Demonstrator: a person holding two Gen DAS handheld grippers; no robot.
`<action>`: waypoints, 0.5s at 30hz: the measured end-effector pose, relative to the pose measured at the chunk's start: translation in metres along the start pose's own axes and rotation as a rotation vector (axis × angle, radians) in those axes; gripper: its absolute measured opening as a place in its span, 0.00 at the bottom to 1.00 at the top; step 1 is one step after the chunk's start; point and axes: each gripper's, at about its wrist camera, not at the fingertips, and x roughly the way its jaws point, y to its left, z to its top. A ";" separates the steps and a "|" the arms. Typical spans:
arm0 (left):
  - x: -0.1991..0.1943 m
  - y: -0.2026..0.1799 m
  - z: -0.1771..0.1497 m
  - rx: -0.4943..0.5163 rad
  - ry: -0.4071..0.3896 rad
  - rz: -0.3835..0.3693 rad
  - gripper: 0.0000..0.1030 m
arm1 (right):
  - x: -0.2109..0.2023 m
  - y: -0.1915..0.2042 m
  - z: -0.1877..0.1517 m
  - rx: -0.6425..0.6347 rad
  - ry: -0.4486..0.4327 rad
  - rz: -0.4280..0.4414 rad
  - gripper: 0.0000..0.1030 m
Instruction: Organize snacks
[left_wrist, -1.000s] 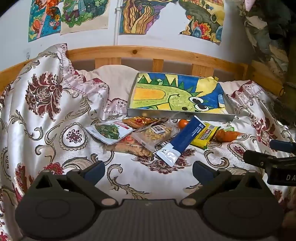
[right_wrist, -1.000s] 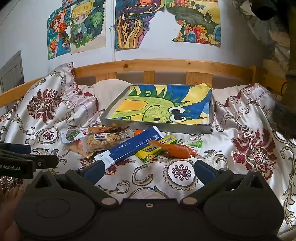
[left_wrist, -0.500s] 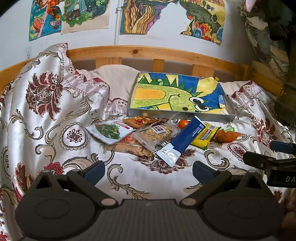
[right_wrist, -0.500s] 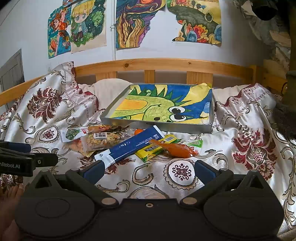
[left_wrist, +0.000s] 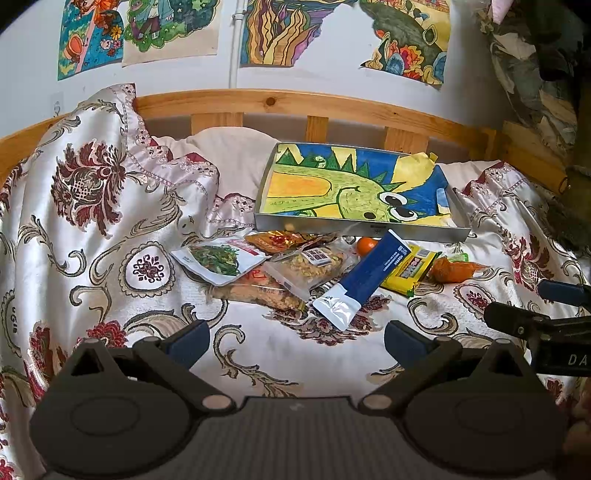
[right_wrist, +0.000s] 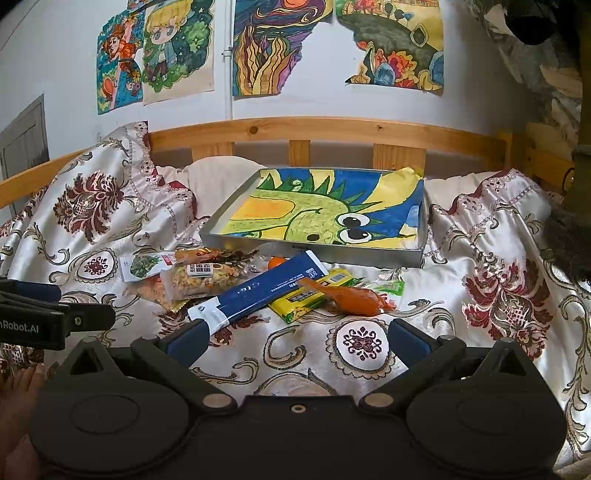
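1. Snacks lie in a loose overlapping heap on the bedspread (left_wrist: 110, 229) just in front of the tray (left_wrist: 354, 226), so each has only a short way to travel once lifted.
2. Lined with a dinosaur drawing and holding no snacks yet, the tray looks to be the intended container; sorting has not begun, in my judgement.
3. On top of the pile, the blue packet (left_wrist: 364, 278) rests slanted across the clear nut bag (left_wrist: 310, 264) and the yellow packet (left_wrist: 410, 267), which makes it the likely first pick.
4. An orange wrapped snack (right_wrist: 351, 299) rests at the heap's right end, nearest the right gripper (right_wrist: 295, 341).
5. Left gripper (left_wrist: 297, 341) and right gripper both hover short of the heap, jaws spread wide and holding nothing, apparently ready to choose a packet.
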 end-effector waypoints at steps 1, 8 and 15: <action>0.000 0.000 0.000 0.000 0.000 0.000 1.00 | 0.000 0.000 0.000 0.001 0.001 0.000 0.99; 0.001 0.002 -0.002 -0.010 0.005 0.001 1.00 | 0.000 0.002 -0.001 0.003 0.002 0.000 0.99; 0.002 0.002 -0.002 -0.010 0.007 -0.002 1.00 | -0.001 0.002 -0.001 0.005 0.004 0.001 0.99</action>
